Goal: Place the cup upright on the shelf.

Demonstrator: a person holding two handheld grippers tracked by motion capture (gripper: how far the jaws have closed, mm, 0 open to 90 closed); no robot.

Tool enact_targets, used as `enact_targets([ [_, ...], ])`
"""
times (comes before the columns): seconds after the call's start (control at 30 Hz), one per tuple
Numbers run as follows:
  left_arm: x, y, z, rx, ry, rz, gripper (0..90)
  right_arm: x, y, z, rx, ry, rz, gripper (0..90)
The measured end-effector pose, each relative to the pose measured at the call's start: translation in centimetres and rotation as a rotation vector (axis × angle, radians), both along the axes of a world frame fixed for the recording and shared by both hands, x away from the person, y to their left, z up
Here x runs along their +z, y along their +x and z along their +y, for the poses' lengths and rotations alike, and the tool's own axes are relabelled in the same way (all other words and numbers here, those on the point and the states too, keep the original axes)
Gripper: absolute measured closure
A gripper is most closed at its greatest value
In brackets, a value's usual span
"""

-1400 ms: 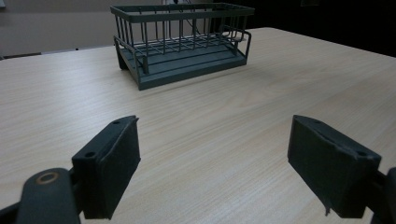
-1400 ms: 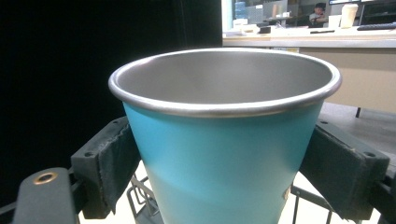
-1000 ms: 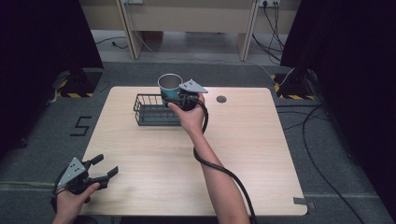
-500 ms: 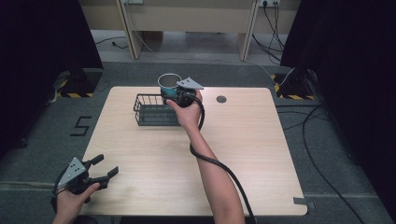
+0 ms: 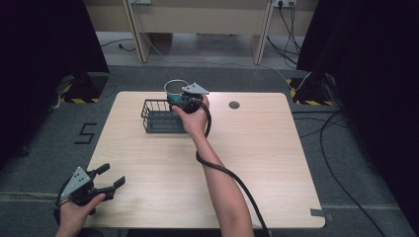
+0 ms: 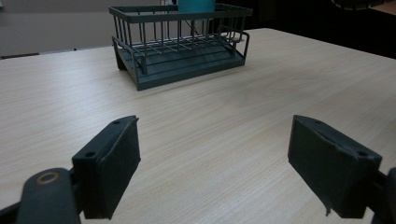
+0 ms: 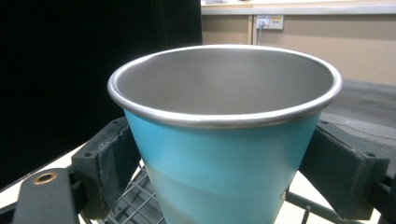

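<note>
Cup: a blue tapered cup (image 7: 219,140) with a bare metal lining and a rolled metal rim, standing upright and open-mouthed; it looks empty inside.
Where the cup is: upper middle of the high view, at the right end of the dark wire basket (image 5: 160,117); in the right gripper view basket wires show under its base, so it seems to hang over the basket, though whether it touches the wires cannot be told.
Right gripper: the right gripper (image 5: 180,100) is clamped on the cup, one black pad pressed to each side of the blue wall, low in the right gripper view.
Grip point: the pads sit below the rim, on the narrowing part of the wall, and the cup rises well above them.
How it should handle: a judgement only, but the metal body looks stiff and light, unlikely to dent under the pads or break if bumped.
Slip risk: the painted wall looks smooth and the taper narrows downward, so a loose pinch would likely let it slide; a hold high up under the rolled rim seems the safer spot.
Left gripper: the left gripper (image 5: 106,182) waits at the lower left of the high view, jaws spread wide with nothing between them, above bare wood.
Left gripper's outlook: the basket (image 6: 180,44) sits at the top of its view, well apart from its jaws, with the cup (image 6: 196,4) at the top edge.
Table: pale wooden table (image 5: 276,158), with a small dark round disc (image 5: 234,104) toward the upper right.
</note>
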State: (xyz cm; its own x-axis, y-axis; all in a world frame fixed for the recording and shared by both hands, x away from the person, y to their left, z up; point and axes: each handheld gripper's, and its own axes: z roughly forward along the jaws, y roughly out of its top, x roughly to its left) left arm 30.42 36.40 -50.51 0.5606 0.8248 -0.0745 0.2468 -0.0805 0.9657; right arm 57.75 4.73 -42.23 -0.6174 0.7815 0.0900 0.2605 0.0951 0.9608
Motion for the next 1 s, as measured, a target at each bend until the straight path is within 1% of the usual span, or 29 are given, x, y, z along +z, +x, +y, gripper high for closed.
enact_targets([
  [0.1,0.0,0.0,0.0,0.000,0.003,0.002,16.2,-0.5,0.0,0.2,-0.007,-0.025,0.003,16.2],
  [0.13,0.0,0.0,0.0,0.000,0.004,0.002,16.2,-0.8,0.0,0.4,-0.011,-0.043,0.000,16.2],
  [0.23,0.0,0.0,0.0,-0.001,0.003,0.001,16.2,-1.1,0.0,0.5,-0.011,-0.041,0.008,16.2],
  [0.4,0.0,0.0,0.0,-0.002,0.001,0.000,16.2,-1.8,0.0,0.9,-0.016,-0.065,0.017,16.2],
  [0.5,0.0,0.0,0.0,-0.002,-0.001,-0.001,16.2,-1.9,0.0,1.0,-0.015,-0.078,0.018,16.1],
  [0.53,0.0,0.0,0.0,-0.002,-0.001,-0.001,16.2,-2.0,0.0,1.1,-0.015,-0.091,0.013,16.1],
  [0.87,0.0,0.0,0.0,-0.003,-0.001,0.000,16.2,-2.3,-0.3,1.4,-0.015,-0.110,0.018,15.8],
  [1.0,0.0,0.0,0.0,-0.002,-0.002,0.001,16.2,-2.3,-0.5,1.6,-0.014,-0.128,0.022,15.5],
])
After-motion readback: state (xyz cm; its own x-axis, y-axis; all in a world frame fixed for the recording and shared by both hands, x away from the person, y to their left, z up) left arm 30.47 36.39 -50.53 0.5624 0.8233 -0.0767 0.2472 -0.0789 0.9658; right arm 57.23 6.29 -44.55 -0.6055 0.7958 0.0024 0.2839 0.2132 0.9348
